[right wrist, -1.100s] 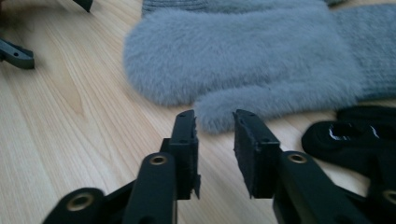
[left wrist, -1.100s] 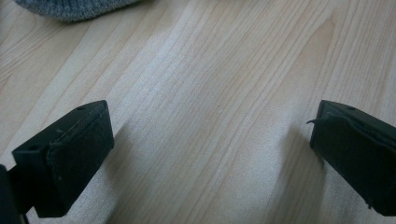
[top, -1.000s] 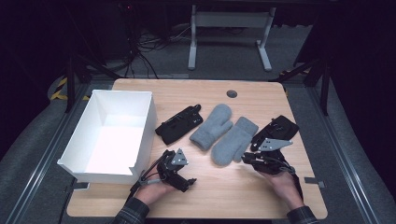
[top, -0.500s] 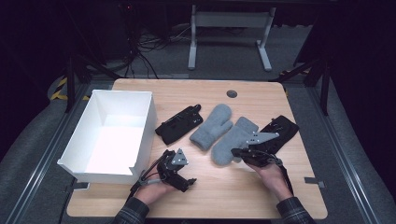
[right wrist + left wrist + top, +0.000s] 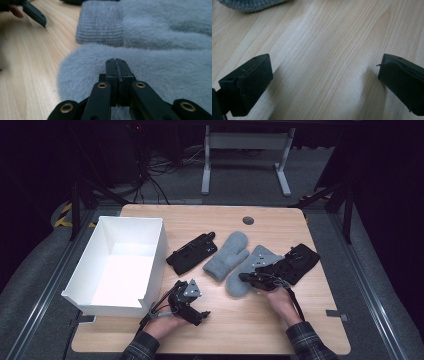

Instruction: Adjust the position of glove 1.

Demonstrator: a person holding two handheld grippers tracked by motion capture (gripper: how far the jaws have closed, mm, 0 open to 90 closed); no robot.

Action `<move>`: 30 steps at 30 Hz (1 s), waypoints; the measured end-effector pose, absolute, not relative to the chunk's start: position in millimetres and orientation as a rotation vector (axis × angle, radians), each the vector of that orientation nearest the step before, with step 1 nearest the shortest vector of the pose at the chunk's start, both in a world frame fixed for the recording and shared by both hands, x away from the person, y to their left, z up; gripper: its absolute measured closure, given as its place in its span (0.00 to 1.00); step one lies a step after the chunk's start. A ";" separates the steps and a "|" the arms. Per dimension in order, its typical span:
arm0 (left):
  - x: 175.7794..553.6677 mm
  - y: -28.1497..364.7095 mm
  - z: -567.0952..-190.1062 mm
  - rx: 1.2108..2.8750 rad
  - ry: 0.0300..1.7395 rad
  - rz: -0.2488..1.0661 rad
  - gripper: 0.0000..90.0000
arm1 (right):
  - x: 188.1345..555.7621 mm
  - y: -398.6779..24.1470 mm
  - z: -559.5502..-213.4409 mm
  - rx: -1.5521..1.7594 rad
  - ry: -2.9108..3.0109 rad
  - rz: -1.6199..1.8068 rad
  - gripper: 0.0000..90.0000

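**A:** What has moved? The right gripper (image 5: 243,277) has slid leftward across the tabletop (image 5: 280,320) from beside the black glove by the right edge, and it now sits at the near grey mitten (image 5: 245,272). Its jaws have just been closing; in the right gripper view they stand pressed together, tips at the mitten's fur (image 5: 160,72), and I cannot tell whether any pile is nipped between them.

**B:** And the other hand?

**A:** The left gripper (image 5: 202,316) rests on the tabletop just in front of the white box (image 5: 150,227). Its jaws are spread wide over bare wood, nothing between them.

**B:** Take the white box as the landmark. Where is the mitten?

**A:** Well to the box's right, past a black glove (image 5: 192,253) and the second grey mitten (image 5: 227,255). The near mitten lies slanted, cuff towards the far right, rounded end towards the person. The right jaws meet it at that rounded end, pointing leftward towards the box. So the right hand is the nearer one by far.

**B:** Count?

**A:** Two grey mittens, lying side by side and touching. Two black gloves, one just right of the box, the other (image 5: 300,260) farthest from it. One box, nothing visible inside.

**B:** The next move?

**A:** I judge it a lift and carry leftward to the box, if the grip holds.
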State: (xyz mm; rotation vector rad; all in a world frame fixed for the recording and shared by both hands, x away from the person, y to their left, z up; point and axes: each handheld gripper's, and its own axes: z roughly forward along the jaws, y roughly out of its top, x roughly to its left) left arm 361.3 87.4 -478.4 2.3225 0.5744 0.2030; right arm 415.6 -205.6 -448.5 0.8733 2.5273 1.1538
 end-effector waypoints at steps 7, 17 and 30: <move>361.3 87.4 -478.5 2.322 0.574 0.204 0.00 | 411.3 -195.0 -455.4 0.842 2.588 1.121 1.00; 361.0 87.4 -478.5 2.321 0.577 0.203 0.00 | 392.5 -190.1 -455.2 0.790 2.641 1.132 1.00; 360.6 87.4 -478.4 2.321 0.583 0.203 0.00 | 357.0 -198.6 -454.1 0.731 2.715 1.135 1.00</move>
